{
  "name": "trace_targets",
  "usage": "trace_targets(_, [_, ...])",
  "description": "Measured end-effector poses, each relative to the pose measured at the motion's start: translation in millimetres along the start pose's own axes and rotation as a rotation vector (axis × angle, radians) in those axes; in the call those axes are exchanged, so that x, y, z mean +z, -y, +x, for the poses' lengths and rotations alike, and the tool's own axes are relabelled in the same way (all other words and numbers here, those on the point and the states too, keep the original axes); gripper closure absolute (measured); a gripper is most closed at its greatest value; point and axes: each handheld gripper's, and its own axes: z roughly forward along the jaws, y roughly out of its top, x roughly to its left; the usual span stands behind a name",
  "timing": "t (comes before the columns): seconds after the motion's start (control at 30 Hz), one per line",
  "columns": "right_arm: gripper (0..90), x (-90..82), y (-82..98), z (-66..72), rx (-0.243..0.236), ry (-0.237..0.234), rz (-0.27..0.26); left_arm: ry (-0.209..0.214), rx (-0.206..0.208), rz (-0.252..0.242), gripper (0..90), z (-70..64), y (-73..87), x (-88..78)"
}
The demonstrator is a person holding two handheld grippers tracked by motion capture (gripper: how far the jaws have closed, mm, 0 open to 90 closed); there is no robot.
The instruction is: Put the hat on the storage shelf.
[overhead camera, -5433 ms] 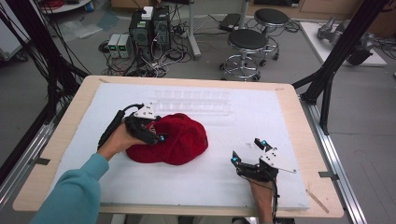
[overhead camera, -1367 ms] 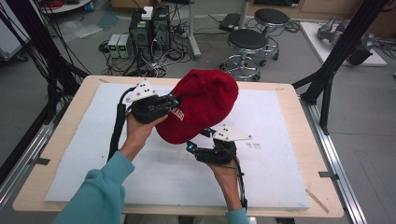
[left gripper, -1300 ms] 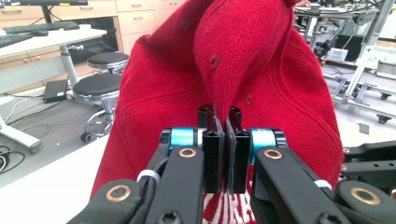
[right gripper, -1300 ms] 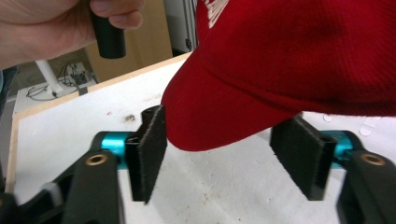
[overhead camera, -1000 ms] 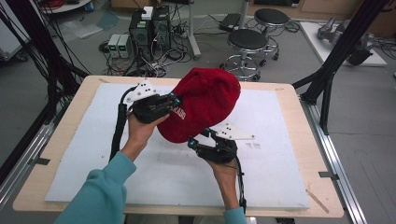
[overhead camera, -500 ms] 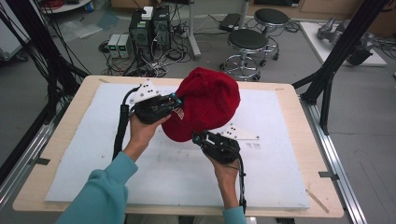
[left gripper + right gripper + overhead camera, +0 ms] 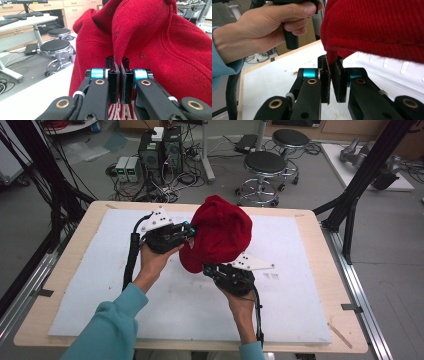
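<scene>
A red cap [image 7: 220,232] hangs in the air above the white mat, held from two sides. My left gripper [image 7: 189,229] is shut on a fold of the cap's crown [image 7: 140,37]; in the left gripper view the red cloth is pinched between the two black jaws. My right gripper [image 7: 209,268] sits below and in front of the cap, and its jaws have just closed on the cap's lower edge [image 7: 332,56], which hangs down between them. White lettering [image 7: 121,112] shows on the cap near the left gripper's jaws.
The white mat [image 7: 115,290] covers most of the wooden table [image 7: 75,250]. Beyond the far edge stand two round stools [image 7: 265,167] and computer boxes with cables [image 7: 160,150]. Black frame posts [image 7: 360,180] rise at both sides of the table.
The cap has sunk a little and its crown has crumpled. The right gripper has shut on the cap's lower edge; half a second and more ago its jaws stood apart below it.
</scene>
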Motion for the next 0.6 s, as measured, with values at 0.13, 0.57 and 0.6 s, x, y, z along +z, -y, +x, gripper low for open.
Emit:
trace_targets(0.13, [86.0, -0.4, -1.2, 1.2, -0.011, 0.003, 0.015, 0.003, -0.003, 0.001, 84.1, 1.0, 1.9, 0.6])
trace_targets(0.57, [86.0, 1.2, -2.9, 2.3, -0.051, 0.043, 0.063, -0.077, -0.057, 0.055, 15.0, 12.4, 8.2, -5.9])
trace_targets(0.6, [86.1, 0.3, -3.7, 1.9, -0.051, 0.048, 0.064, -0.077, -0.055, 0.058, 13.5, 13.7, 8.7, -8.3])
